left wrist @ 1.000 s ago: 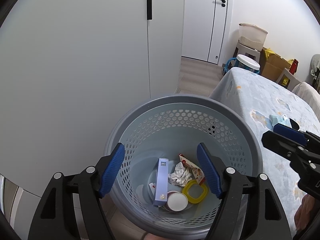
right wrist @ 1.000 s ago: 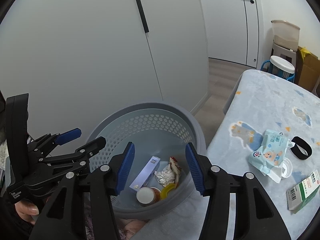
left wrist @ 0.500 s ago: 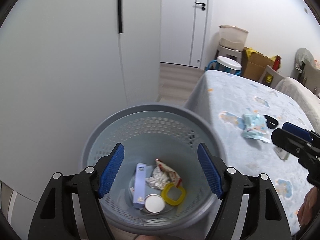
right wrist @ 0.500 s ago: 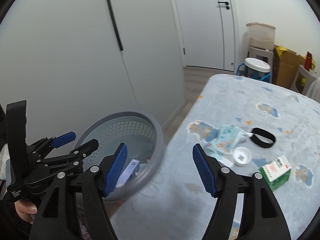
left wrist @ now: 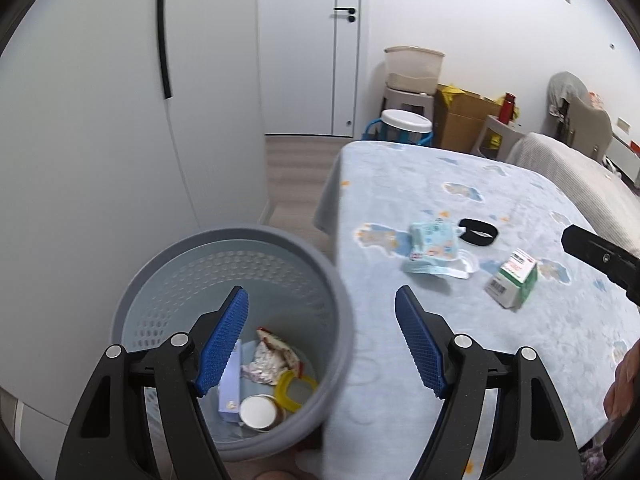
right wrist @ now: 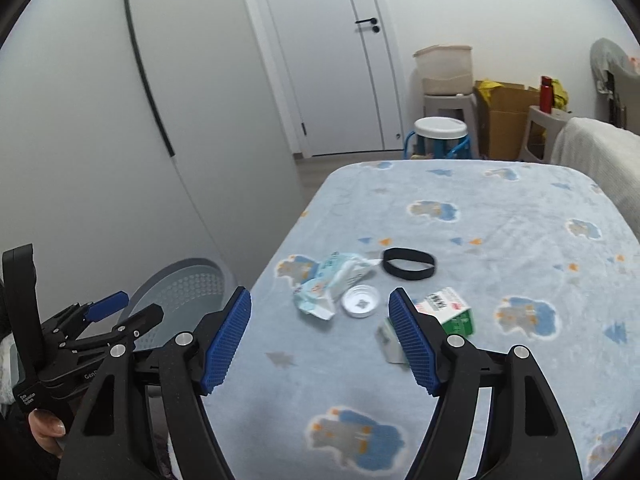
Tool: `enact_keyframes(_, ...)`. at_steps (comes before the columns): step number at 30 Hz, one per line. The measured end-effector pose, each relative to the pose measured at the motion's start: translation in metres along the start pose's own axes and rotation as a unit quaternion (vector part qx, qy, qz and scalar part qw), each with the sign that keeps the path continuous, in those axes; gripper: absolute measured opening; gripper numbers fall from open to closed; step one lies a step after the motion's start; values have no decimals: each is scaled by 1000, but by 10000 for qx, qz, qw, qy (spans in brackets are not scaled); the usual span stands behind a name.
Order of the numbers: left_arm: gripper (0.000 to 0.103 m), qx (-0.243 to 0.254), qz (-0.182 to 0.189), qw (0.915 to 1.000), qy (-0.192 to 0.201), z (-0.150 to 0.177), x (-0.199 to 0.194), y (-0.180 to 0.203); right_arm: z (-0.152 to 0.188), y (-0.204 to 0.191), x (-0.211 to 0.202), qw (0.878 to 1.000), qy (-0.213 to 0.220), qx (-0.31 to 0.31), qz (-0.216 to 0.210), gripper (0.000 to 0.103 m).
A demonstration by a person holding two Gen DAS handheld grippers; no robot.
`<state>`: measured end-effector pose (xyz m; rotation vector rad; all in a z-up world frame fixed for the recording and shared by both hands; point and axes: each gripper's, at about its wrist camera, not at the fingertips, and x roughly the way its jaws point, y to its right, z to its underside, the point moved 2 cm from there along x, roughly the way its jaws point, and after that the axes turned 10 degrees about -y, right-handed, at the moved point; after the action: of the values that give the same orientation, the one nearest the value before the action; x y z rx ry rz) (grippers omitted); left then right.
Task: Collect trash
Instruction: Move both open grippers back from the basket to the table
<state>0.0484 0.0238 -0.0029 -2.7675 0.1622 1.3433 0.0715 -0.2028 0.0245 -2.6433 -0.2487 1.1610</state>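
Observation:
A grey perforated trash basket [left wrist: 236,240] stands on the floor left of the table and holds a purple box, crumpled wrappers, a yellow ring and a white lid. On the blue cloth lie a wipes packet [right wrist: 332,280], a white cap [right wrist: 360,301], a black band [right wrist: 409,263] and a green-white carton [right wrist: 448,312]. My left gripper [left wrist: 322,340] is open and empty over the basket's right rim. My right gripper [right wrist: 320,340] is open and empty above the table, just short of the cap and carton. The packet [left wrist: 434,248] and carton [left wrist: 512,280] also show in the left wrist view.
A white wardrobe [right wrist: 100,120] and a door [right wrist: 340,60] stand behind the basket. A stool with a white top [right wrist: 440,130], cardboard boxes [right wrist: 504,120] and a storage bin [right wrist: 444,68] sit beyond the table's far end. A chair [left wrist: 580,120] stands at the right.
Both grippers have swung right, from over the basket toward the table. The right gripper now faces the trash on the cloth. Both stay open and empty.

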Motion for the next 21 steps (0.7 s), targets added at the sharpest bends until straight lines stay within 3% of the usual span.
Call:
enact_keyframes(11, 73, 581, 215, 9981, -15, -13, 6, 59, 17, 60, -10, 9979, -73, 553, 318, 71)
enact_keyframes(21, 73, 702, 247, 9972, 47, -44, 19, 79, 29, 66, 16, 9965, -414, 622, 381, 72)
